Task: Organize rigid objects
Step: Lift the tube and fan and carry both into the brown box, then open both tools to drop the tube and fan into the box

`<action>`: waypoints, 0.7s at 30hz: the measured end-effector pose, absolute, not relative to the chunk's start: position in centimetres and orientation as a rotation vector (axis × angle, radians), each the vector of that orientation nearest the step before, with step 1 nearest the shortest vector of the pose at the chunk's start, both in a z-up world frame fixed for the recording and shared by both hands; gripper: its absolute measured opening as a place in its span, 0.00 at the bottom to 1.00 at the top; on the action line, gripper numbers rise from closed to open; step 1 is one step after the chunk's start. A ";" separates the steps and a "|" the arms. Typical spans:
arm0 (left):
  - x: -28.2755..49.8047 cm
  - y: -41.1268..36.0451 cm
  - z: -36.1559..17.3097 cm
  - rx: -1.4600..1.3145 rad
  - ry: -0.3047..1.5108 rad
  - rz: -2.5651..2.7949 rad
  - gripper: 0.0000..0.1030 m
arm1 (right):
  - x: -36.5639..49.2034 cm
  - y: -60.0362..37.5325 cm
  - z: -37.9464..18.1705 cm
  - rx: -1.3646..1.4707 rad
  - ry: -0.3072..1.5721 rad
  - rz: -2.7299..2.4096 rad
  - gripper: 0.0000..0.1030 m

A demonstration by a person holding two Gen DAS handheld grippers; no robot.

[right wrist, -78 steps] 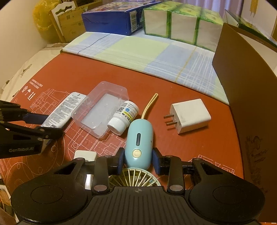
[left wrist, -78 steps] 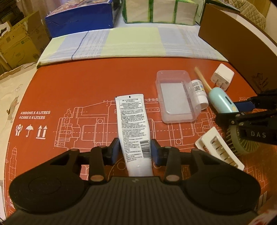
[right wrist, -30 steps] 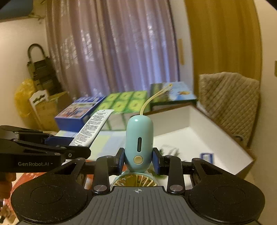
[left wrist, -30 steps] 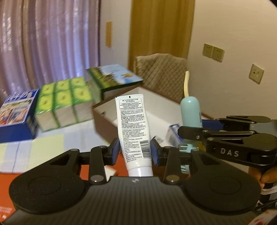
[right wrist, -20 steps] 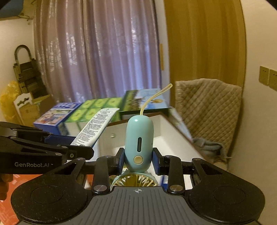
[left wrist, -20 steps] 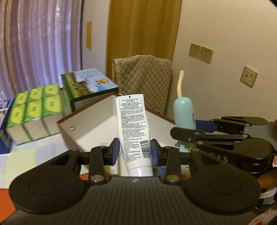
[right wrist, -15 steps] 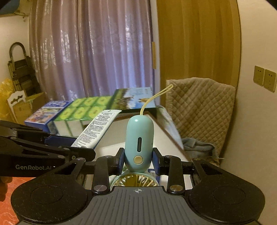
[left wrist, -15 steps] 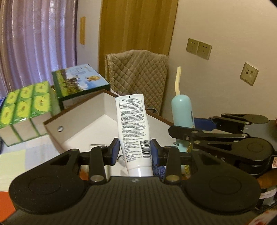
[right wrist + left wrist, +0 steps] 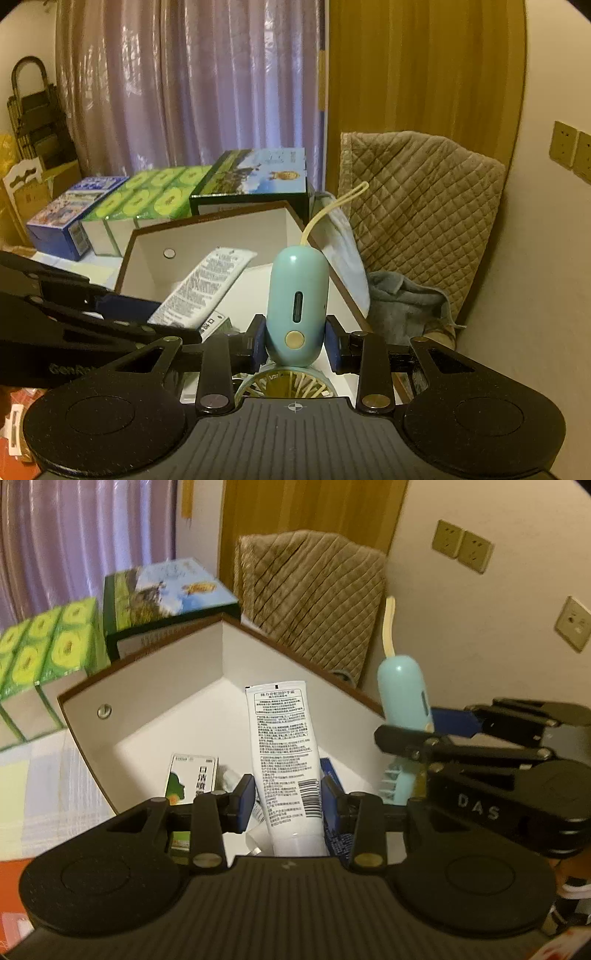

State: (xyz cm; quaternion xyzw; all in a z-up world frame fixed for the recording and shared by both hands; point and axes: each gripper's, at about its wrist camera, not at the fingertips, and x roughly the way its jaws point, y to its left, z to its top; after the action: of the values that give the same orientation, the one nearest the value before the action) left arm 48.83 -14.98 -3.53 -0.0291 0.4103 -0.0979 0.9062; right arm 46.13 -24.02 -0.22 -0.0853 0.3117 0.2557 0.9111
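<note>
The left gripper (image 9: 288, 805) points toward twelve o'clock, its two fingers clamped on a white tube (image 9: 286, 753). The right gripper (image 9: 295, 345), at three o'clock of the left one, also points toward twelve o'clock, fingers clamped on the handle of a blue fan (image 9: 297, 306).

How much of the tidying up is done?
Some things already lie in the white box, like a green carton. The left gripper holds the white tube over the box, and the right gripper holds the blue fan. Both are not yet dropped in.
</note>
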 end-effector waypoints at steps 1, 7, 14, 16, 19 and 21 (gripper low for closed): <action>49.1 -15.0 -3.9 -0.061 0.857 -0.197 0.33 | 46.4 -23.9 -0.3 -0.186 0.646 0.530 0.29; 50.1 -15.0 -5.6 -0.067 0.907 -0.175 0.33 | 48.0 -23.7 -1.5 -0.217 0.670 0.540 0.29; 50.9 -14.7 -6.9 -0.080 0.949 -0.157 0.33 | 49.4 -23.2 -3.9 -0.257 0.758 0.524 0.29; 51.2 -14.8 -7.2 -0.087 0.962 -0.153 0.33 | 49.9 -23.0 -4.4 -0.268 0.783 0.517 0.29; 51.8 -14.6 -7.6 -0.121 0.991 -0.149 0.33 | 50.6 -22.7 -4.9 -0.265 0.802 0.513 0.29; 52.1 -14.5 -7.7 -0.131 0.991 -0.139 0.33 | 50.9 -22.6 -4.8 -0.238 0.789 0.505 0.29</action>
State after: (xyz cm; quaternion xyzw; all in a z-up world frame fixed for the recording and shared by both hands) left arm 52.12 -14.45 -7.70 -0.0626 0.4749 -0.0668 0.8753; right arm 50.91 -22.57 -4.83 -0.1146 0.3795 0.2430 0.8853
